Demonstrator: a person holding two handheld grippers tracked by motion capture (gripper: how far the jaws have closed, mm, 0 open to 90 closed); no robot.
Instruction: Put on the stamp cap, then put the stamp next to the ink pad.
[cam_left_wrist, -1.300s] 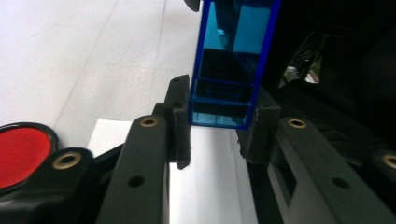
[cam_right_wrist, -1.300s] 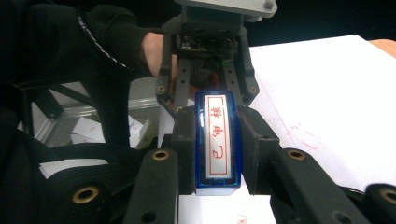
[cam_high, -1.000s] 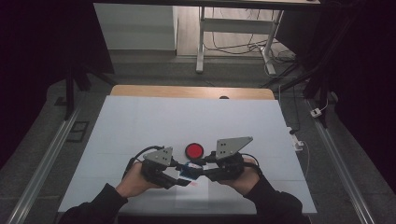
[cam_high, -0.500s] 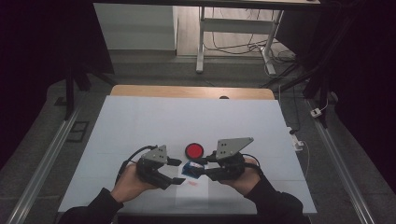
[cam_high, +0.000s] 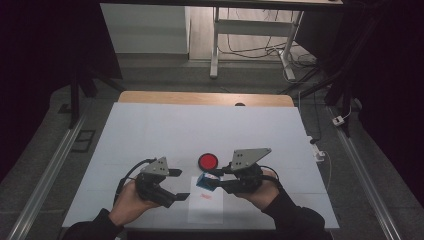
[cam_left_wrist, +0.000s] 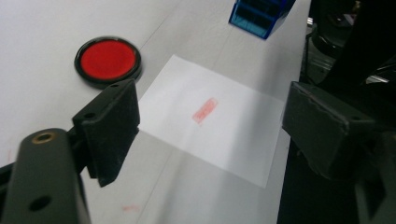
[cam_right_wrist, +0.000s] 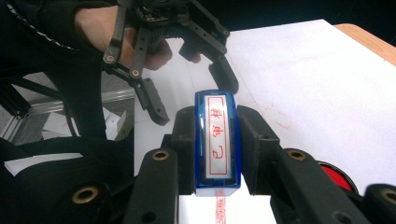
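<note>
Stamp (cam_right_wrist: 217, 140) above paper (cam_left_wrist: 210, 116), beside red pad (cam_left_wrist: 108, 59).

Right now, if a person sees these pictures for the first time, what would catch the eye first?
Probably the red ink pad, a bright disc on the pale table between the two claws. Next, the blue stamp clamped in the right claw, just above the white paper that already bears a red imprint. The left claw stands open beside the sheet, holding nothing.

stamp (cam_right_wrist: 217, 140) label: red characters in a red frame, not legible | paper (cam_left_wrist: 219, 116): red stamped mark, too blurred to read
</note>
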